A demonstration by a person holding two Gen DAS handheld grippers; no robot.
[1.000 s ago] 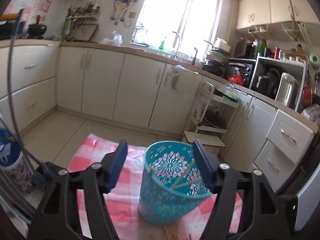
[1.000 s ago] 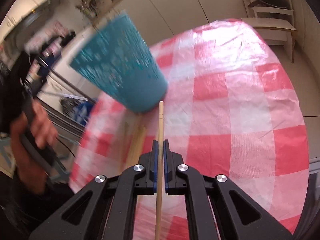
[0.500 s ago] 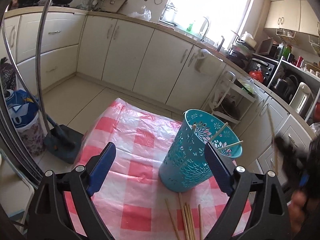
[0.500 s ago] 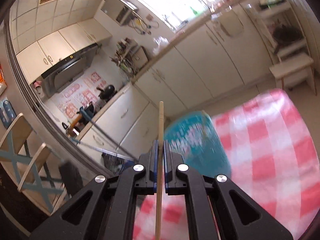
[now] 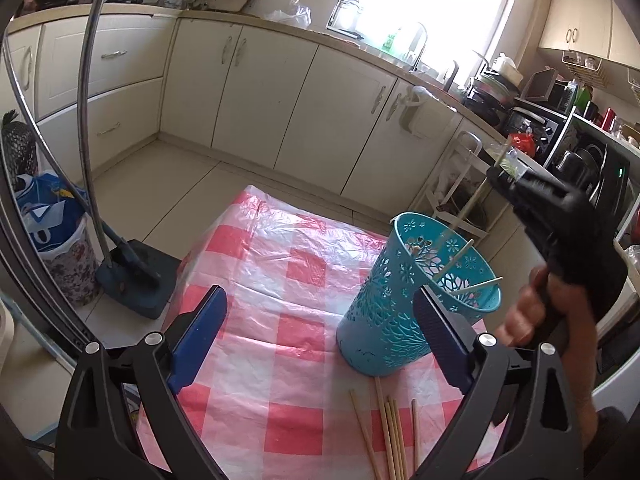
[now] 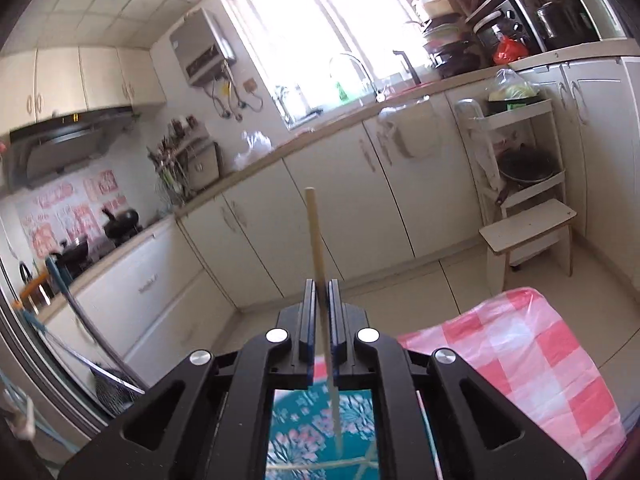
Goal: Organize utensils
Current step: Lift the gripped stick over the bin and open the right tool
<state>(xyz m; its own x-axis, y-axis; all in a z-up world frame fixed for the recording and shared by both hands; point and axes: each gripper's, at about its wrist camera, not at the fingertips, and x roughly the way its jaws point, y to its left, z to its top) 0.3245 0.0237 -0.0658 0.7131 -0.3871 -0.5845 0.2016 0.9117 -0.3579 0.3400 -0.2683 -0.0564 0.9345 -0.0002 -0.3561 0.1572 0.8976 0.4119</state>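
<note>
The right tongs (image 6: 319, 300) pinch one chopstick (image 6: 313, 232), standing almost straight up and down — its low end pokes into the blue holder (image 5: 404, 300), right under these tongs. The left tongs (image 5: 320, 336) are spread wide and hold nothing; they have just been opening, with the holder just beside one finger. More chopsticks (image 5: 390, 428) lie on the table (image 5: 280, 280). A second ago the chopstick was low, beside the holder

Teal floral holder (image 5: 394, 312); red-white check cloth (image 5: 280, 280).
</note>
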